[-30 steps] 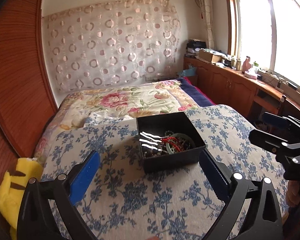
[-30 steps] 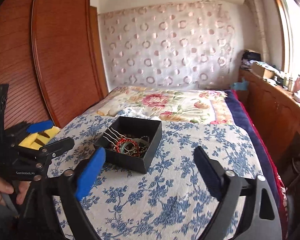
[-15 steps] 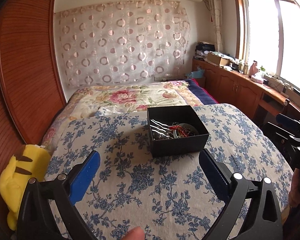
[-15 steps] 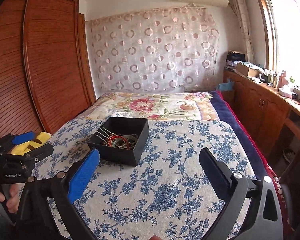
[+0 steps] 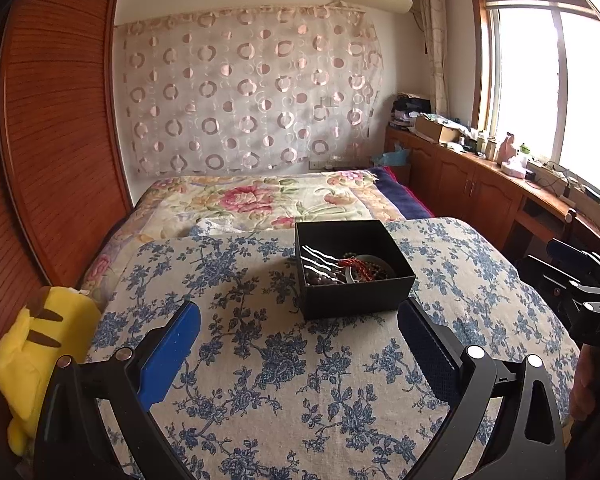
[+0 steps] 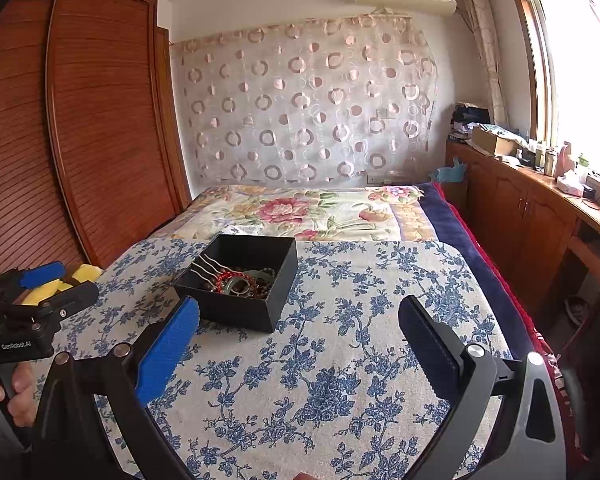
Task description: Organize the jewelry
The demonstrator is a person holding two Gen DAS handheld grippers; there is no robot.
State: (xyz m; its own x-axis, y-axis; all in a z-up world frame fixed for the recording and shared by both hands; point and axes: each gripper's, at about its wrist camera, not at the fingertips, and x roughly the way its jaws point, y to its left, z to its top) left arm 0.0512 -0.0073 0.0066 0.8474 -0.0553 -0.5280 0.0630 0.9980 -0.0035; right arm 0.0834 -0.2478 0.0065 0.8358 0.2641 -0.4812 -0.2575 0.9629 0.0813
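While both grippers hang above the near part of the bed, the black box (image 5: 354,268) sits on the blue-flowered bedspread (image 5: 260,360), just ahead of them and about midway across the bed. Its open top faces up, and in the left wrist view its near wall runs roughly crosswise to the fingers, with the longer side seeming to reach away toward the floral quilt (image 5: 268,200); in the right wrist view the box appears turned, one corner nearest the camera. Inside lies a tangle of jewelry (image 6: 240,280): three wavy silver hairpins (image 5: 320,260) lying side by side with their long axes running left to right, a red cord bracelet (image 6: 224,280), a greenish bangle (image 6: 240,282) and dark beads, too small to separate further. The left gripper (image 5: 298,320) has its jaws spread wide, holding nothing, the box's near wall showing between the finger ends but apart from them. The right gripper (image 6: 298,320) is likewise spread wide and bare, the box ahead of its blue-padded left finger. A yellow plush toy (image 5: 36,344) rests at the bed's left edge beside the wooden wardrobe (image 5: 48,140).
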